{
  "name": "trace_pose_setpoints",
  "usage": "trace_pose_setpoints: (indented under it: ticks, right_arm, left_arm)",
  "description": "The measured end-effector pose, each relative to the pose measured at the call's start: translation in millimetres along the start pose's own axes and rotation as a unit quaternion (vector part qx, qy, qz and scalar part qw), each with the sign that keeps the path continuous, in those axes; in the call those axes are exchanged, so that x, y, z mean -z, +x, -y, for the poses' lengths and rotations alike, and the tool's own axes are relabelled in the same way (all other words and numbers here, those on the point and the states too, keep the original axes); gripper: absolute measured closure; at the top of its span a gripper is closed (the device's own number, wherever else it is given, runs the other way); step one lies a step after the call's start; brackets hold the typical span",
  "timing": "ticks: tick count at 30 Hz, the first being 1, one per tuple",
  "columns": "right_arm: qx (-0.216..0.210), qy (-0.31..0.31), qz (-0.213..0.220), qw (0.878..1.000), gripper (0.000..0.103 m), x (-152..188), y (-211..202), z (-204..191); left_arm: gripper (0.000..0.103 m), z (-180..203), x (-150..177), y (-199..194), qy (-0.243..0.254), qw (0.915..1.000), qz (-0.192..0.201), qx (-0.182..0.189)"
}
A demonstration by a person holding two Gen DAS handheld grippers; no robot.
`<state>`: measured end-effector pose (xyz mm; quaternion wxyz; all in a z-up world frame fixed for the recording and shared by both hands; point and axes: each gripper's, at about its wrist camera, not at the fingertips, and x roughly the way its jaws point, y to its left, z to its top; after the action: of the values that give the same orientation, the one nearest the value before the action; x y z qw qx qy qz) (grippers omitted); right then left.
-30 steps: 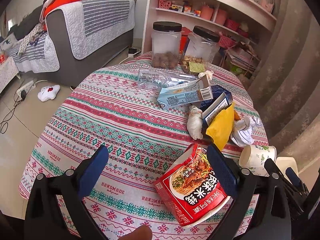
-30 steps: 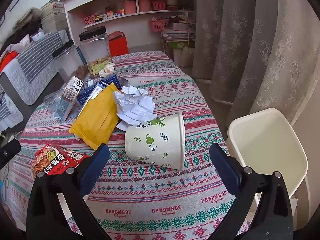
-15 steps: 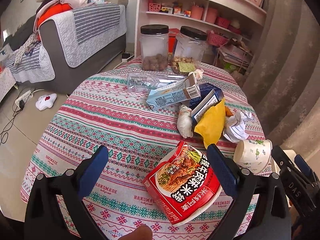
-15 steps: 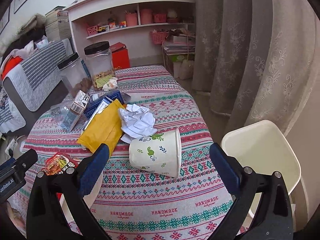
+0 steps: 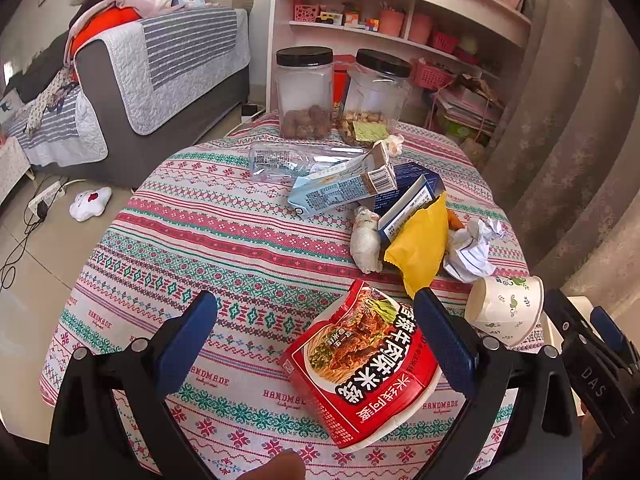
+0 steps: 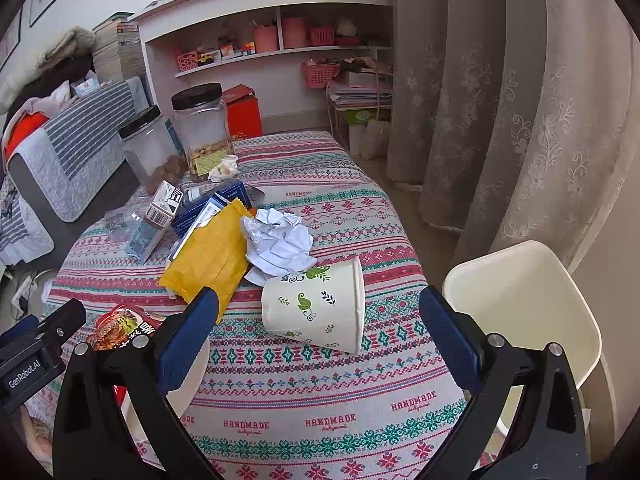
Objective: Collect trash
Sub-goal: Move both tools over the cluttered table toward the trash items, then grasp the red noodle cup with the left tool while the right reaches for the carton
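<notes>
Right wrist view: right gripper (image 6: 318, 326) jaws wide, empty, cup (image 6: 316, 306) on its side dead ahead at 12 o'clock on bench (image 6: 304, 404); left gripper (image 5: 316, 334) likewise wide. Cup may roll or crush if pinched.

Far ahead of the gripper, at the back edge of the patterned tablecloth (image 5: 208, 224), two clear jars stand side by side. The left jar (image 5: 305, 94) holds brown round pieces; the right jar (image 5: 378, 98) holds paler pieces and carries a yellow-green label. Behind them is a white shelf unit (image 5: 396, 12) with pink baskets. To the far left is a grey sofa (image 5: 160, 76) under a striped quilt, and a curtain (image 6: 500, 100) hangs at the right.
</notes>
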<state>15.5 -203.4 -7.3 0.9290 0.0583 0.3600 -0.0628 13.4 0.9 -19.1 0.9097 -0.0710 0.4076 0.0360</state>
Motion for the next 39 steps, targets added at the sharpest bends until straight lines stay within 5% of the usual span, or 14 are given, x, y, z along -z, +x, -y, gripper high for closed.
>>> trace_pose_setpoints:
  ticks: [19,30,35,39]
  right_arm:
    - [-0.01,0.011,0.001,1.0,0.007,-4,-10,7]
    - [-0.04,-0.017,0.093,0.995,0.007,-58,-80,13]
    - [-0.08,-0.012,0.031,0.996,0.007,-87,-66,18]
    - [-0.082,0.018,0.008,0.996,0.007,-91,-49,32]
  left_arm:
    - [0.007,10,-5,-5,0.012,0.9999,0.007,0.004]
    - [0.007,13,-69,-38,0.032,0.997,0.005,0.07]
    - [0.007,35,-83,-26,0.089,0.993,-0.046,0.061]
    - [0.007,39,-59,21,0.093,0.977,-0.184,0.054]
